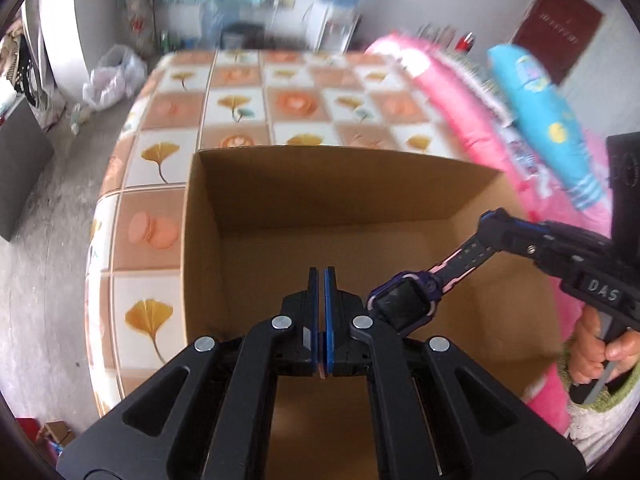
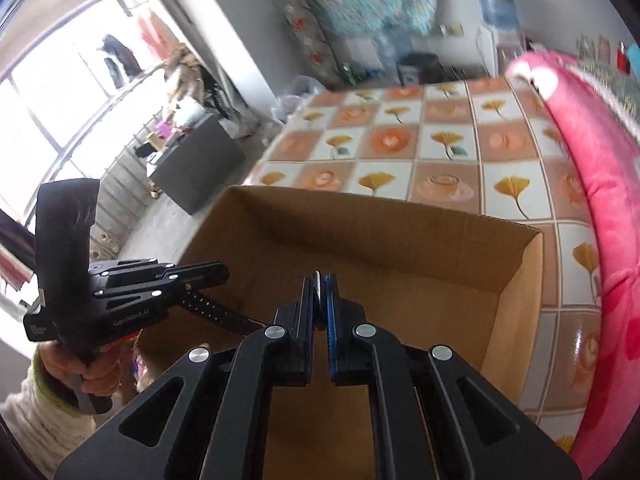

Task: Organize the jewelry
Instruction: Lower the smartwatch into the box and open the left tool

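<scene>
Hanging over an open cardboard box (image 1: 280, 216): dark purple watch (image 1: 404, 300) with pink-edged, holed strap, gripped at opposite strap ends by clenched left tongs (image 1: 321, 280) and right tongs (image 1: 486, 220).

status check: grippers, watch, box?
Left gripper and right gripper each shut on a strap of the watch. Watch hangs over open cardboard box. Nothing in the way.
</scene>
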`<move>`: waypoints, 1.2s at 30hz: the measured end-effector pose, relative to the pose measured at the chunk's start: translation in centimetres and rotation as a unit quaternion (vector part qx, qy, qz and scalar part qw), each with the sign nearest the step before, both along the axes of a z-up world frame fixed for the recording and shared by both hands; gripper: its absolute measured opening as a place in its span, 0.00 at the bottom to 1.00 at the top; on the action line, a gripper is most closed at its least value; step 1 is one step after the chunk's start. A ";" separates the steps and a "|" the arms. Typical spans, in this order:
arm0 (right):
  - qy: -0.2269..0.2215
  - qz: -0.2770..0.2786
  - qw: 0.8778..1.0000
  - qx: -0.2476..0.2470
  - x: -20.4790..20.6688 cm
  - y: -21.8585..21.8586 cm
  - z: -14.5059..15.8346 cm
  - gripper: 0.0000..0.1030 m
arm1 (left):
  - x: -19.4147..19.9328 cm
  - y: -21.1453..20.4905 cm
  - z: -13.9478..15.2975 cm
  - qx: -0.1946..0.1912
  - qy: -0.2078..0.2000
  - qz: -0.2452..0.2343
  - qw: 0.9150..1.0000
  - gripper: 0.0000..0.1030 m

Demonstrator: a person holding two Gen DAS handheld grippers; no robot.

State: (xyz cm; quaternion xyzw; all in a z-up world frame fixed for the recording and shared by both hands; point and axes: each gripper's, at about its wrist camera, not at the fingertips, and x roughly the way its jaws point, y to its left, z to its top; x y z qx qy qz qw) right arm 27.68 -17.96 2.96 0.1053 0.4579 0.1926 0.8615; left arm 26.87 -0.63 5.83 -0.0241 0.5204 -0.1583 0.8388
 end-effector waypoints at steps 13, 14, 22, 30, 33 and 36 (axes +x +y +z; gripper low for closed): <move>0.043 -0.028 0.997 -0.055 4.3 0.2 -2.7 0.09 | 5.7 -2.6 -2.8 0.093 0.016 0.001 0.996 0.04; 0.034 -0.029 0.997 -0.065 4.0 0.3 -2.3 0.12 | 5.5 -2.9 -2.6 0.102 0.006 -0.001 0.995 0.11; -0.044 -0.040 0.992 -0.115 0.7 0.1 1.3 0.36 | 4.0 -2.3 0.0 0.078 -0.041 0.000 0.996 0.48; -0.077 -0.080 0.990 -0.081 -4.5 -3.8 4.7 0.37 | -1.2 1.8 4.8 0.042 -0.092 0.027 0.995 0.76; -0.108 -0.067 0.991 -0.048 -8.9 -4.4 5.9 0.39 | -5.3 4.4 5.7 0.030 -0.118 0.037 0.992 0.80; -0.138 -0.042 0.989 -0.020 -13.0 -3.9 6.2 0.40 | -9.9 6.8 5.6 0.027 -0.147 0.063 0.987 0.84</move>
